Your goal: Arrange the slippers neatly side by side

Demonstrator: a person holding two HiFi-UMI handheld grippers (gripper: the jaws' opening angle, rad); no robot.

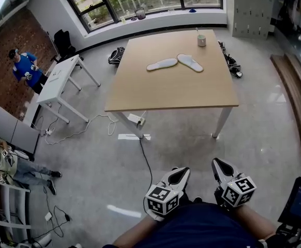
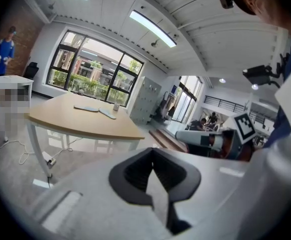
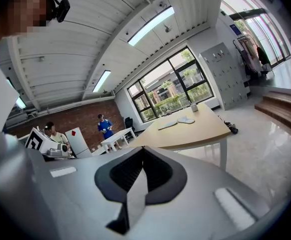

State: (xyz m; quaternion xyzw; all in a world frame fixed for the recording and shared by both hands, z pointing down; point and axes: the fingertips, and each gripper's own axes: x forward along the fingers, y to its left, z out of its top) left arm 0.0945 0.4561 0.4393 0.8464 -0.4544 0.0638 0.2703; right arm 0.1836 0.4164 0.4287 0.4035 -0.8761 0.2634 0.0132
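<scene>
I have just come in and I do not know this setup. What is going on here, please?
A person stands some way back from the wooden table, holding the left gripper and the right gripper low near the body, both shut and empty. On the table the left slipper and the right slipper lie in a V, not side by side. A cup stands behind them. Arranging has not begun.
</scene>
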